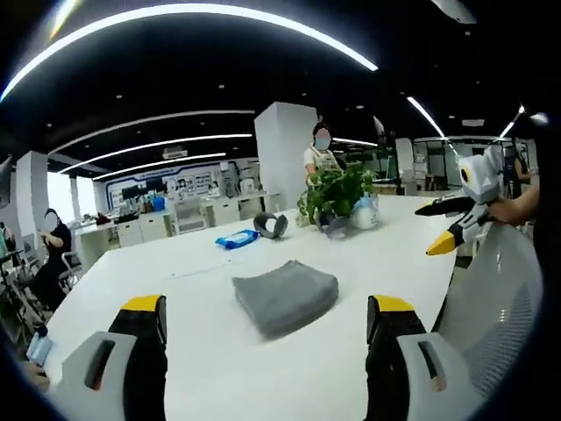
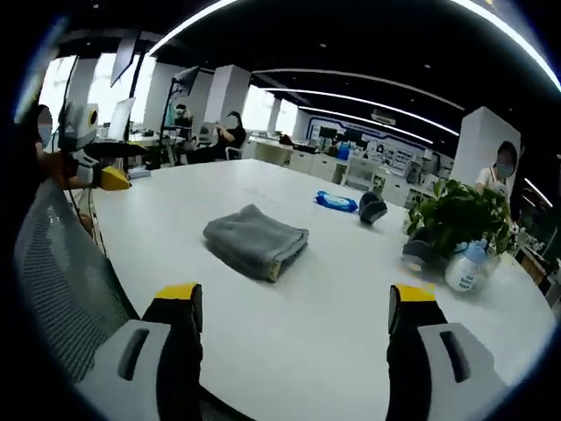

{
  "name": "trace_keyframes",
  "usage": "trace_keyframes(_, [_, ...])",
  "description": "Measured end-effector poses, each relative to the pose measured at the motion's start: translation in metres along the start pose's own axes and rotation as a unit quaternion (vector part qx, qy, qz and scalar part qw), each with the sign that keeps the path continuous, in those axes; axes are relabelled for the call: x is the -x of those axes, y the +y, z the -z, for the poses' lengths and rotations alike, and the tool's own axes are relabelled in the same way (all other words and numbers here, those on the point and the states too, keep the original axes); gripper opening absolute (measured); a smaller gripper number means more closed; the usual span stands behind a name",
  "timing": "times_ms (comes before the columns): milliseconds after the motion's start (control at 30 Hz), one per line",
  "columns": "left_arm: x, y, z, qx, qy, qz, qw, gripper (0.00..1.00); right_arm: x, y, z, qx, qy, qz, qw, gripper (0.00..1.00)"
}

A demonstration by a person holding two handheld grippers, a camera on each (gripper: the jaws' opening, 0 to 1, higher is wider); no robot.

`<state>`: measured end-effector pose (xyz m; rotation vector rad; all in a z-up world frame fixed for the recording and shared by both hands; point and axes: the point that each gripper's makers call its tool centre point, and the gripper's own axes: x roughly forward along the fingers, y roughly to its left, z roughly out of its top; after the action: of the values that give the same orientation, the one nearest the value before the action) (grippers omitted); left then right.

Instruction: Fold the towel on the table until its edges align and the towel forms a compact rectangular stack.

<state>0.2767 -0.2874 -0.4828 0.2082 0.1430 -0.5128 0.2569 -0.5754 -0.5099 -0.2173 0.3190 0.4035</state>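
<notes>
— Where's the towel?

— One grey towel [image 1: 286, 296], folded into a compact rectangular stack, lies on the white table [image 1: 210, 351], about mid-width and well in from the near edge. The right gripper view shows it too [image 2: 255, 240], with its layered edges facing the camera.

— And the table and room?

— The table is long and white. Toward its far end sit one blue packet [image 1: 237, 238], a grey roll [image 1: 271, 224], a potted plant [image 1: 336, 191] and a pale bottle [image 2: 464, 266] just beside the plant. A mesh chair back [image 2: 61, 281] stands at the near edge. Beyond is an open office with curved ceiling light strips [image 1: 193, 12], white pillars and desks. Three people show in the left gripper view: one behind the plant, one seated at far left, one holding the other tool.

— The grippers?

— Two. The left hand-held gripper [image 1: 266, 329] has its jaws spread wide, grasping nothing, clear of the towel. The right hand-held gripper [image 2: 294, 316] is likewise released, wide apart and empty, held above the near edge. Each appears in the other's view, off the table's side [image 1: 451, 226] [image 2: 101, 167].
</notes>
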Motion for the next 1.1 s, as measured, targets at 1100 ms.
trace_keyframes(1100, [0.007, -0.02, 0.039, -0.015, 0.094, 0.031, 0.995, 0.95, -0.002, 0.017, 0.028, 0.148, 0.083, -0.019, 0.9853, 0.9])
